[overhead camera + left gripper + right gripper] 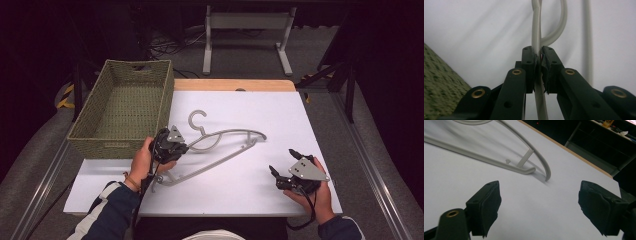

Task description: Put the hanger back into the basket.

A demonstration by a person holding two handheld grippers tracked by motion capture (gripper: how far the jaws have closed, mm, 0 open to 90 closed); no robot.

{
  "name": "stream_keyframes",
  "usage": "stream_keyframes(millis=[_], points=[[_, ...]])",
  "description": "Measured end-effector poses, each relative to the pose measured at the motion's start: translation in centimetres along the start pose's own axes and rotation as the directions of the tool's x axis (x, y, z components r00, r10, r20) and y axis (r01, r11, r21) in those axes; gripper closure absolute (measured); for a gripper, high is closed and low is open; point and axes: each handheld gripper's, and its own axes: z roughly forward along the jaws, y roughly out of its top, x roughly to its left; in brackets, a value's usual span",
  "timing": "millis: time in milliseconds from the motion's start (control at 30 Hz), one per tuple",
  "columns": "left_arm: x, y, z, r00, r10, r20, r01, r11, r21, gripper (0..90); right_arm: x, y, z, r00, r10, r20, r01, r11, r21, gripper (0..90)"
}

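Observation:
A grey plastic clothes hanger (220, 145) lies on the white table top (280, 115), its hook toward the far side. My left gripper (172, 145) is shut on the hanger's upper arm near the left end; in the left gripper view the pale bar (537, 37) runs between the closed pads (529, 65). My right gripper (284, 164) hovers open near the front right of the table, apart from the hanger. In the right gripper view the hanger's right end (534, 160) lies beyond the wide-spread fingertips (486, 207).
A woven green basket (125, 105) stands at the table's left, close beside my left hand; its side (439, 87) fills the lower left of the left gripper view. A wooden table edge (235, 85) runs along the far side. A white table frame (247, 30) stands behind.

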Motion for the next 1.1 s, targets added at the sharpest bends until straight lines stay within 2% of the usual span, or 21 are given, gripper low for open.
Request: stream_keyframes(millis=[33, 67, 133, 167, 333, 433, 467, 667, 733, 833, 933, 967, 1000, 1033, 1067, 1100], points=[[0.0, 0.0, 1.0, 0.9996, 0.021, 0.022, -0.022, 0.9973, 0.070, 81.0, 0.0, 0.0, 0.0, 1.0000, -0.001, -0.004, 0.001, 1.000, 0.004, 18.7], [-0.2, -0.1, 1.6, 0.9988, 0.021, 0.043, -0.025, 0.9950, 0.096, 81.0, 0.1, 0.0, 0.1, 1.0000, -0.002, -0.007, 0.002, 1.000, 0.006, 18.7], [-0.6, -0.1, 3.0, 0.9965, 0.055, 0.062, -0.066, 0.9824, 0.175, 81.1, 0.1, 0.0, 0.1, 0.9999, -0.005, -0.016, 0.005, 1.000, 0.015, 18.7], [-0.8, -0.1, 3.4, 0.9967, 0.057, 0.057, -0.066, 0.9814, 0.180, 81.1, 0.1, -0.1, 0.2, 0.9998, -0.006, -0.021, 0.006, 1.000, 0.022, 18.7], [-0.6, 0.0, 3.3, 0.9961, 0.035, 0.081, -0.050, 0.9807, 0.189, 81.0, 0.2, -0.2, 0.4, 0.9990, -0.009, -0.044, 0.010, 0.999, 0.044, 18.6], [-0.6, 0.0, 3.3, 0.9957, 0.040, 0.083, -0.057, 0.9774, 0.204, 79.8, 0.2, -0.2, 0.5, 0.9989, -0.007, -0.047, 0.009, 0.999, 0.049, 18.5], [-0.7, 0.0, 3.5, 0.9954, 0.039, 0.087, -0.058, 0.9725, 0.226, 79.8, 0.2, -0.2, 0.5, 0.9988, -0.009, -0.049, 0.012, 0.999, 0.050, 18.4], [-0.4, 0.1, 3.7, 0.9947, 0.029, 0.098, -0.050, 0.9734, 0.224, 77.2, 0.4, -0.1, 0.6, 0.9980, -0.009, -0.063, 0.012, 0.998, 0.053, 18.4], [-0.6, 0.3, 3.8, 0.9955, 0.033, 0.089, -0.052, 0.9714, 0.231, 76.3, 0.5, -0.1, 0.7, 0.9971, -0.007, -0.075, 0.012, 0.998, 0.065, 18.4], [-1.0, 0.5, 3.9, 0.9954, 0.065, 0.071, -0.080, 0.9680, 0.238, 77.4, 0.7, -0.1, 0.9, 0.9964, -0.014, -0.083, 0.020, 0.997, 0.071, 18.4], [-1.7, 0.6, 3.9, 0.9946, 0.100, 0.029, -0.104, 0.9639, 0.245, 80.6, 0.7, 0.0, 0.9, 0.9963, -0.019, -0.084, 0.024, 0.998, 0.065, 18.4], [-1.9, 0.6, 4.0, 0.9927, 0.118, 0.022, -0.120, 0.9650, 0.233, 81.3, 0.7, 0.0, 0.8, 0.9964, -0.017, -0.083, 0.023, 0.998, 0.066, 18.4], [-1.9, 0.6, 4.0, 0.9927, 0.118, 0.022, -0.120, 0.9650, 0.233, 81.6, 0.6, 0.0, 0.8, 0.9968, -0.014, -0.079, 0.019, 0.998, 0.064, 18.4], [-2.0, 0.5, 4.0, 0.9928, 0.119, 0.012, -0.118, 0.9675, 0.223, 81.8, 0.5, -0.1, 0.7, 0.9970, -0.014, -0.076, 0.019, 0.998, 0.060, 18.4], [-2.2, 0.4, 4.0, 0.9928, 0.118, -0.018, -0.113, 0.9744, 0.194, 81.8, 0.4, -0.1, 0.7, 0.9974, -0.011, -0.071, 0.015, 0.998, 0.056, 18.4], [-2.2, 0.4, 4.1, 0.9919, 0.123, -0.031, -0.115, 0.9762, 0.183, 81.8, 0.3, -0.1, 0.6, 0.9978, -0.006, -0.067, 0.010, 0.998, 0.054, 18.4]])
